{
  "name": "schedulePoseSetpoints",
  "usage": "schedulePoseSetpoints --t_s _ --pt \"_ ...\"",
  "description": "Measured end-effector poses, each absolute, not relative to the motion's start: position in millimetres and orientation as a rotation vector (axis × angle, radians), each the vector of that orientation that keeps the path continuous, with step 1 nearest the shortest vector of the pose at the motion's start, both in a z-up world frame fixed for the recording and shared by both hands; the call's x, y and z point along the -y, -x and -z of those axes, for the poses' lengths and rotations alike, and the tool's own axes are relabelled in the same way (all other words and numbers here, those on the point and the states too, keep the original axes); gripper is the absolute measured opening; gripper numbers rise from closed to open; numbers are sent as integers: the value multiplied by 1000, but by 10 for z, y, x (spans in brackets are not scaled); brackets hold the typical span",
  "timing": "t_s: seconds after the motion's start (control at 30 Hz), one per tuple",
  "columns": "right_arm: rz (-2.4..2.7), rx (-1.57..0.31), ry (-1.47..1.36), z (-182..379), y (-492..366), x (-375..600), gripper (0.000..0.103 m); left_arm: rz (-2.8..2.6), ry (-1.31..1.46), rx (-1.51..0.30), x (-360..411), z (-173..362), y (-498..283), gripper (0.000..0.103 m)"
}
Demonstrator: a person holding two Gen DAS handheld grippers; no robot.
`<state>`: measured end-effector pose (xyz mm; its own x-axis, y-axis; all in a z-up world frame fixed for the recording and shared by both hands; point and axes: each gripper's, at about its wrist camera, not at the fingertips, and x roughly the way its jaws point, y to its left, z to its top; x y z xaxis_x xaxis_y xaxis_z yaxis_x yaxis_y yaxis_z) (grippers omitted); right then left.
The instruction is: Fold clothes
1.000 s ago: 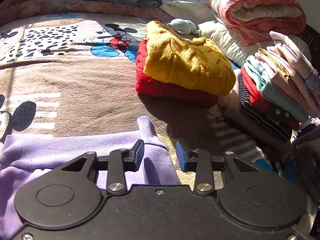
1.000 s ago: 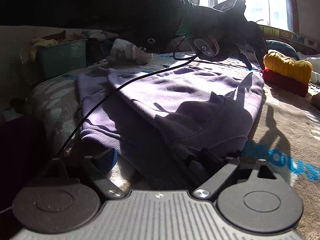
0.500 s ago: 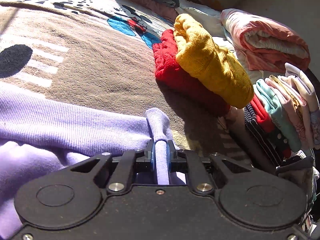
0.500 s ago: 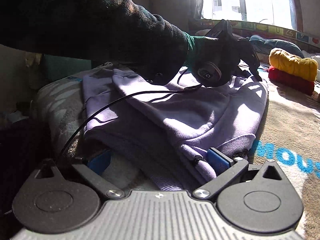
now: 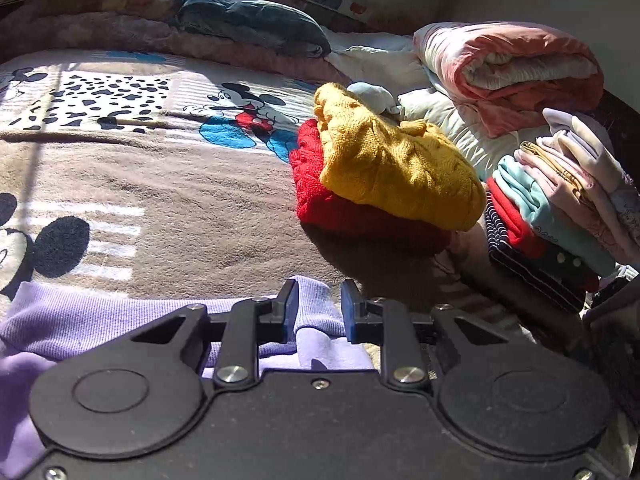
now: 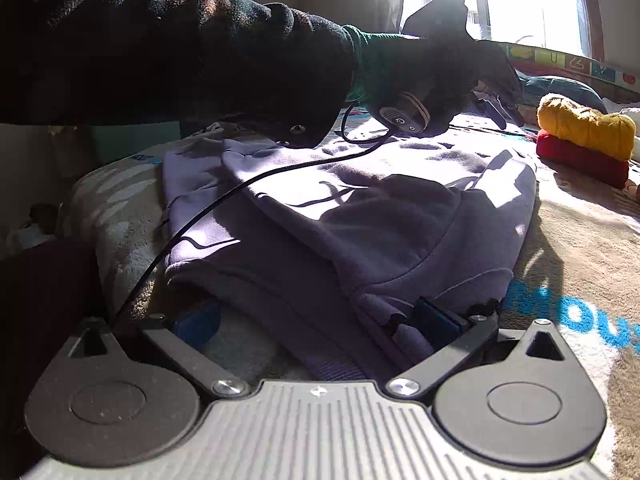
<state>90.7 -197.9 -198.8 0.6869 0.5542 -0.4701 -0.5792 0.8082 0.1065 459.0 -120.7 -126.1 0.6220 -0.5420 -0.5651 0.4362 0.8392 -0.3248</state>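
While both grippers gape, purple sweatshirt lies on blanket

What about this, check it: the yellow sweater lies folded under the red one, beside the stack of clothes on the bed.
Wrong in one respect: the yellow sweater lies on top of the red sweater, not under it, as the left wrist view shows. It is folded, beside the stack of clothes on the bed.

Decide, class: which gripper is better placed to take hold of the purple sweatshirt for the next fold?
Probably the left gripper: its open jaws straddle the ribbed cuff of the purple sweatshirt. The right gripper is spread far wider across the garment's near edge.
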Motion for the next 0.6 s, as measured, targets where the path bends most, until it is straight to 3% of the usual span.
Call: schedulePoseSetpoints --t_s 0.13,0.23,0.37,0.6 --pt "-636 -511 51 1985 -910 1974 103 527 -71 -797 1519 1624 -4620 20" --pt "-640 -514 51 1983 -919 1978 103 531 -58 -788 1497 1809 -4660 20" --pt "-644 -517 61 1983 -924 1963 103 532 -52 -776 1468 1619 -4614 19" --pt "-629 -510 63 1972 -910 1939 103 555 148 -632 940 1208 -3730 19"
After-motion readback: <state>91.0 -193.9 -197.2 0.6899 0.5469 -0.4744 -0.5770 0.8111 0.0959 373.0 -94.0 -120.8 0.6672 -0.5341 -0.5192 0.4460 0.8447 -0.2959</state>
